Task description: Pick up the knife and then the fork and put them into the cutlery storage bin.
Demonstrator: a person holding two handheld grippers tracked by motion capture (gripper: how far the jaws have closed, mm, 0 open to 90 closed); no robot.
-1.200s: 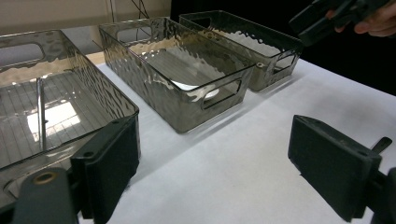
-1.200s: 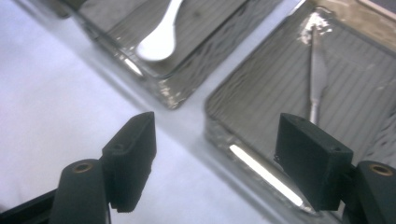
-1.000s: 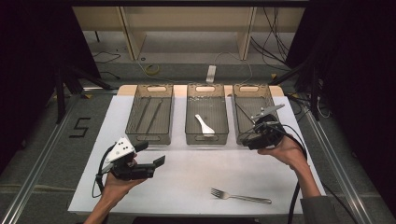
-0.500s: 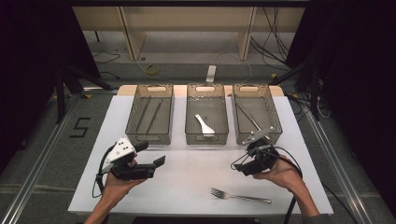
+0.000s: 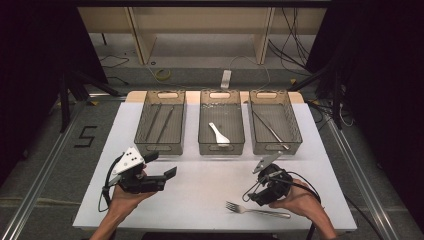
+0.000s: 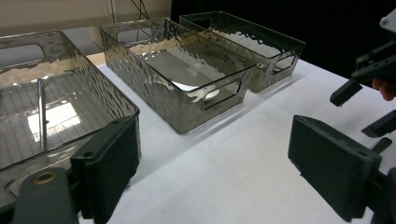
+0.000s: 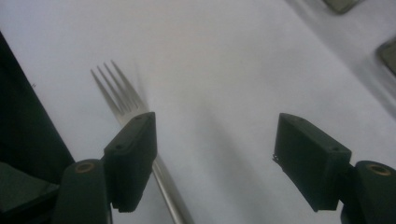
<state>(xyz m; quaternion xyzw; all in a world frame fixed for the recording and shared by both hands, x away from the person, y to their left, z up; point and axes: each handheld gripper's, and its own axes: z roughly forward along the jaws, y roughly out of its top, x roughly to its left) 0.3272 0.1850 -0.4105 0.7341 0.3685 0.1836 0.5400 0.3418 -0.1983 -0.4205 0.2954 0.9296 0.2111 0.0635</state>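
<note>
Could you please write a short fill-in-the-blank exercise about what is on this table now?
1. The white spoon lies in the ____ bin.
2. The fork lies on the white table near the ____ gripper.
3. The left gripper has its jaws ____.

Missing words: middle; right; open

Three smoky translucent plastic bins [image 5: 160,122], one silver metal fork [image 5: 257,210], one white plastic spoon [image 5: 218,134], two black grippers [image 5: 162,172].
</note>
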